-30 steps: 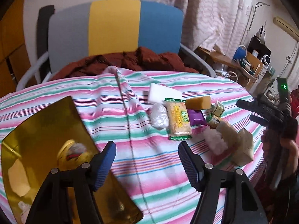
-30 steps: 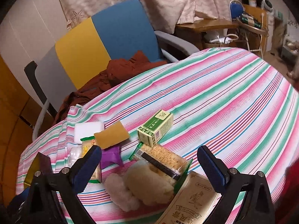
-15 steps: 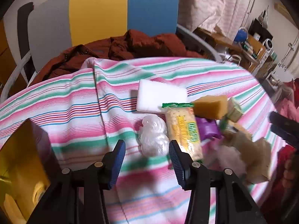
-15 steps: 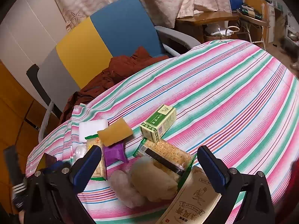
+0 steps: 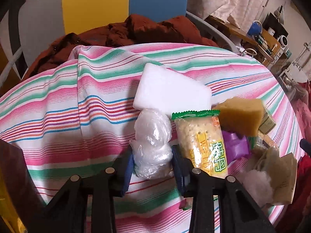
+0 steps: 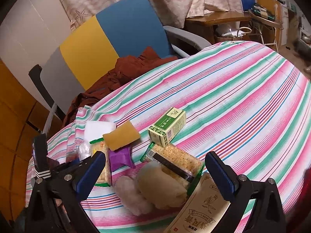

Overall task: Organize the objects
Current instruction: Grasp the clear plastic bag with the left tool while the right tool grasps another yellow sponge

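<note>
In the left wrist view we see our left tool [image 5: 152, 167] low in the centre of the frame, its two blue-padded fingers [image 5: 127, 172] closed in on either side of a clear plastic bundle [image 5: 152, 143]. The pads look to be touching the crinkled wrap, so we take the tool as clenched on it, with the bundle resting on the striped cloth [image 5: 77, 104] of the worktop. Just beyond the bundle lies a white foam block [image 5: 171, 89]. To its right a green-edged cracker packet [image 5: 202, 145] runs lengthwise beside the right finger. Further right a yellow sponge [image 5: 241, 114] lies partly over a purple packet [image 5: 235, 147]. In the upper part of the frame a chair [image 5: 124, 5] with yellow and blue panels carries a rumpled brown garment [image 5: 147, 31].

In the right wrist view our right tool [image 6: 153, 172] hangs above the near end of the pile with its fingers spread wide and nothing between them. Between and beyond them we see a second cracker packet [image 6: 175, 161] with a dark band, a pale lumpy sponge [image 6: 161, 188] and a pinkish fluffy piece [image 6: 132, 196] beside it. A tan printed box [image 6: 202, 211] fills the lower centre. A green carton [image 6: 168, 129] lies on its side in mid-frame, apart from the sponge to its left. At lower left the left tool reaches in over the plastic bundle.
</note>
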`<state>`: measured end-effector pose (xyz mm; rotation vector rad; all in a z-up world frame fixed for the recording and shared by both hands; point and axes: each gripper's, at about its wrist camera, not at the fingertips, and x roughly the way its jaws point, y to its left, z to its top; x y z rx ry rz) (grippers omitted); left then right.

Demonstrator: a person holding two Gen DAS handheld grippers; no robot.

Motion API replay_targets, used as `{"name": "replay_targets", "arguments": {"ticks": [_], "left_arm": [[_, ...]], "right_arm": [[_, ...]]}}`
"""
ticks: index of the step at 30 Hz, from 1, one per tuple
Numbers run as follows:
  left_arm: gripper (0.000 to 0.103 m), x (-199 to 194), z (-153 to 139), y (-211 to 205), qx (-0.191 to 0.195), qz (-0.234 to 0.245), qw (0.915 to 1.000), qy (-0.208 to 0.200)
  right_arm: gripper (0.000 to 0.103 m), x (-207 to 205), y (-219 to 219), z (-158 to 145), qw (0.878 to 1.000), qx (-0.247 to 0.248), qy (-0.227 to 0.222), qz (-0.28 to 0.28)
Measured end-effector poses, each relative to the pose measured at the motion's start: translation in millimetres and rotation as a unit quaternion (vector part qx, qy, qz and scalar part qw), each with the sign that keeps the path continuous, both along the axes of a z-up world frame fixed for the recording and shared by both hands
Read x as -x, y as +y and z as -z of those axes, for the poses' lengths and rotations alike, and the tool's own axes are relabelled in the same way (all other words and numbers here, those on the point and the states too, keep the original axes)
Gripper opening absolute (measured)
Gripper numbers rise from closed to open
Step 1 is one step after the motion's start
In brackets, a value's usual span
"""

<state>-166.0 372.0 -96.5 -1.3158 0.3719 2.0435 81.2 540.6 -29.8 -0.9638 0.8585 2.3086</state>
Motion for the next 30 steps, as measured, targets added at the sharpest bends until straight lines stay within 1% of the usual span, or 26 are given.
{"name": "replay_targets", "arguments": {"ticks": [4,8,11,15,20,22,25,28,30], "left_arm": [[0.035,-9.6,-5.2,-11.5,-0.012,-0.015,0.9998,0.0],[0.035,-30.2,-18.5,-34.8,-0.038,-0.028,0.9989,0.002],[0.035,-49.4,-29.5,-48.2,-0.056,-0.016,0.9983,0.01],[0.035,-76.1,-51.5,-69.2,-0.085,0.004,0.9962,0.019],[0.036,-97.8,-72.3,-94.7,-0.109,0.02,0.9933,0.034],[0.036,-101.7,-76.5,-106.7,-0.113,0.023,0.9928,0.035],[0.036,-102.6,-80.5,-124.8,-0.127,0.016,0.9914,0.027],[0.036,-103.0,-85.4,-143.7,-0.147,0.006,0.989,0.02],[0.036,-103.9,-88.0,-155.5,-0.152,0.001,0.9881,0.025]], "right_arm": [[0.103,3.1,-4.5,-1.1,1.0,-0.014,-0.005,-0.011],[0.103,6.0,-8.4,-0.9,1.0,-0.019,-0.007,-0.023],[0.103,8.4,-12.1,-0.7,0.999,-0.024,-0.01,-0.034],[0.103,14.4,-21.5,0.6,0.998,-0.036,-0.021,-0.055],[0.103,31.5,-38.3,2.0,0.992,-0.053,-0.047,-0.1],[0.103,43.4,-44.6,-4.4,0.989,-0.074,-0.054,-0.118],[0.103,73.3,-49.9,-15.3,0.979,-0.11,-0.067,-0.156],[0.103,109.9,-48.6,-12.1,0.966,-0.145,-0.112,-0.183],[0.103,131.9,-45.0,-4.4,0.958,-0.151,-0.143,-0.196]]}}
